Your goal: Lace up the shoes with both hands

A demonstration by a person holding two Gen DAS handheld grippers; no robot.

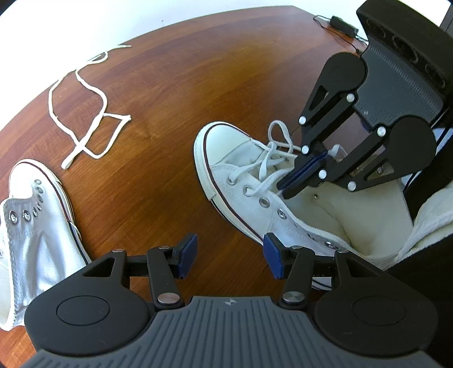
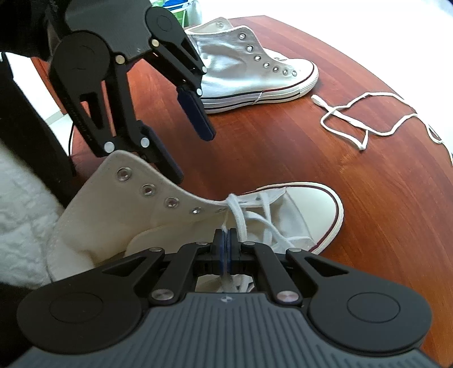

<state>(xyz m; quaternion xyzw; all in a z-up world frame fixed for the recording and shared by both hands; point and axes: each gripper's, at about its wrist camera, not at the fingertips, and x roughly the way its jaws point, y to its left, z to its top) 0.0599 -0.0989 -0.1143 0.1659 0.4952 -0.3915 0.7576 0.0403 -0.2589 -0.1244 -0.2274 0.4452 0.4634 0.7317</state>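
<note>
OK, my right gripper [image 2: 225,249] is pinching the lace [image 2: 240,219] over the near shoe [image 1: 271,195] on the bench [image 1: 170,93]; left gripper [image 1: 230,256] is open beside it. I thread the next eyelet [image 1: 264,201] slowly, keeping tension.

Wooden table [image 1: 175,93] — black adapter [image 1: 343,24]

I find no legible writing here: none on either white shoe [image 1: 249,181] [image 2: 254,76], the table [image 1: 170,113], or my grippers; the only mark is a small crosshair symbol [image 1: 230,302] on my left gripper's body.
</note>
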